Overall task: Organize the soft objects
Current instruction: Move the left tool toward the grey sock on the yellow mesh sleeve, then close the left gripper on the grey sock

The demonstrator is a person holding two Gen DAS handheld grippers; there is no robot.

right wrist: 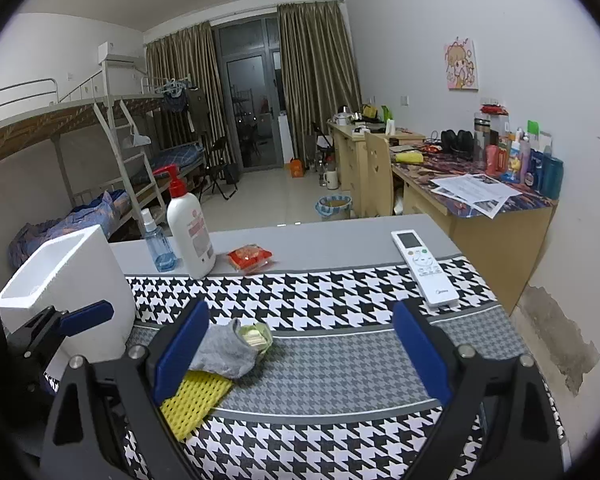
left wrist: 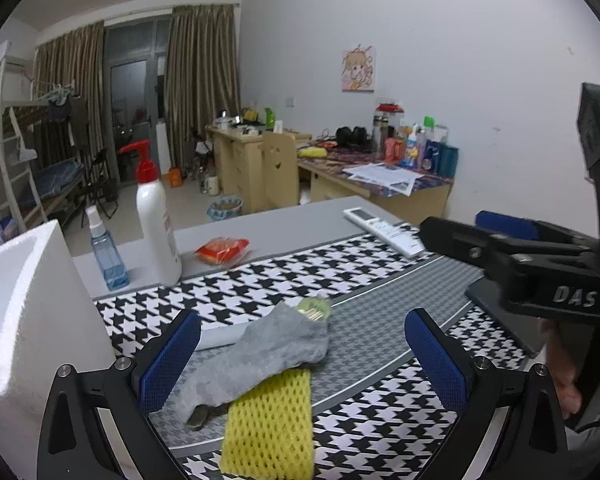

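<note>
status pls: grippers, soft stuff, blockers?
Left gripper open, empty, over grey sock. Right gripper open, empty. Sock lies on yellow mesh sponge, nothing gripped yet. White foam box left; path clear.

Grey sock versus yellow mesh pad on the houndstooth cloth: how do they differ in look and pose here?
The grey sock is plain knit, rumpled and bent; the yellow mesh pad is bright, flat and holed like netting. The sock lies on top, overlapping the pad's far end, and also covers part of a small green packet; the pad lies directly on the cloth. Both are soft, ungripped, and sit between the open left gripper fingers.
</note>
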